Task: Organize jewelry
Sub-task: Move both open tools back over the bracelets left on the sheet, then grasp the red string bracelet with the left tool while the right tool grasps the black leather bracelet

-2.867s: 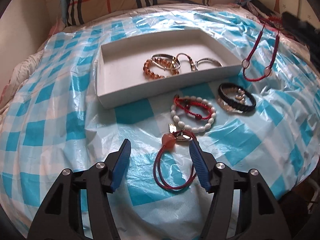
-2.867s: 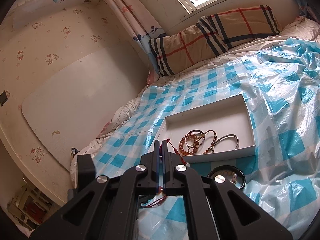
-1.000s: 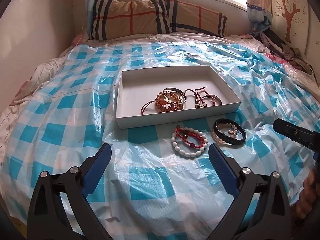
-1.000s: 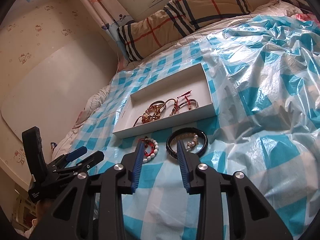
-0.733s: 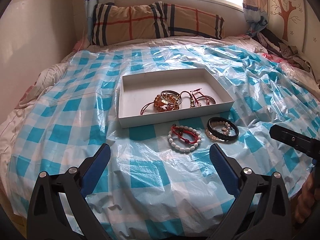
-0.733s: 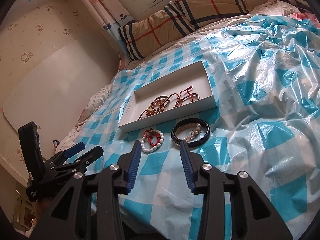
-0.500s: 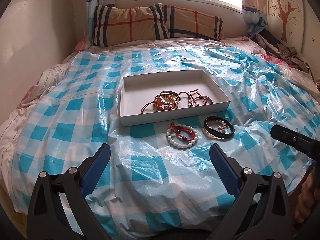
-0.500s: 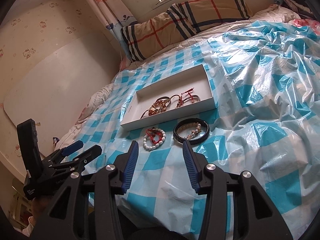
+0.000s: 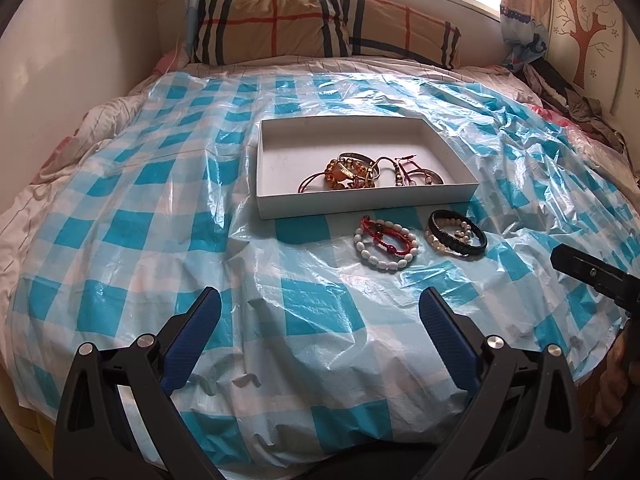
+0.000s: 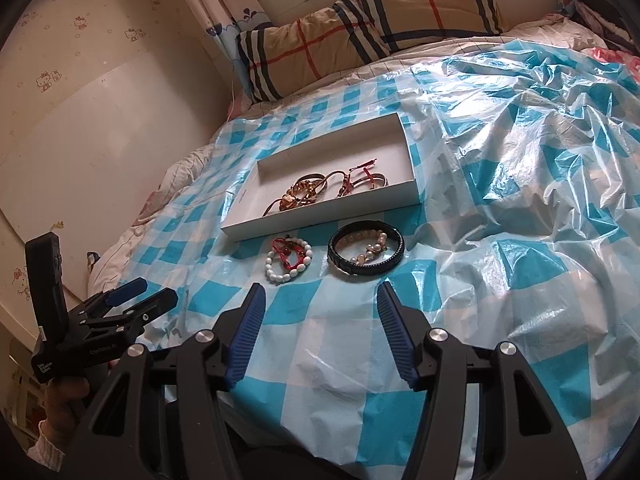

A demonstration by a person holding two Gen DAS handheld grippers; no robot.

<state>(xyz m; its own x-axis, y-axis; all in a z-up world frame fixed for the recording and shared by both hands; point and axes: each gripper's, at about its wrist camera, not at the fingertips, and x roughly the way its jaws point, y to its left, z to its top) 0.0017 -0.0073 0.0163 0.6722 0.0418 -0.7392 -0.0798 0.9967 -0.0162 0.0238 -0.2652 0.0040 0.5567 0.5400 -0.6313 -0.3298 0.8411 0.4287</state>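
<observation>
White box sits mid-sheet, long axis left-right, several bracelets piled at its near edge. Bead bracelet and black bracelet lie flat just beside its near wall. Left gripper and right gripper jaws both spread, empty, near sheet's near edge.

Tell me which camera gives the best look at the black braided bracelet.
Right wrist: the black braided bracelet lies close ahead, its whole ring visible around a pearl strand. The left wrist view shows it smaller, off to the right, flattened.
</observation>
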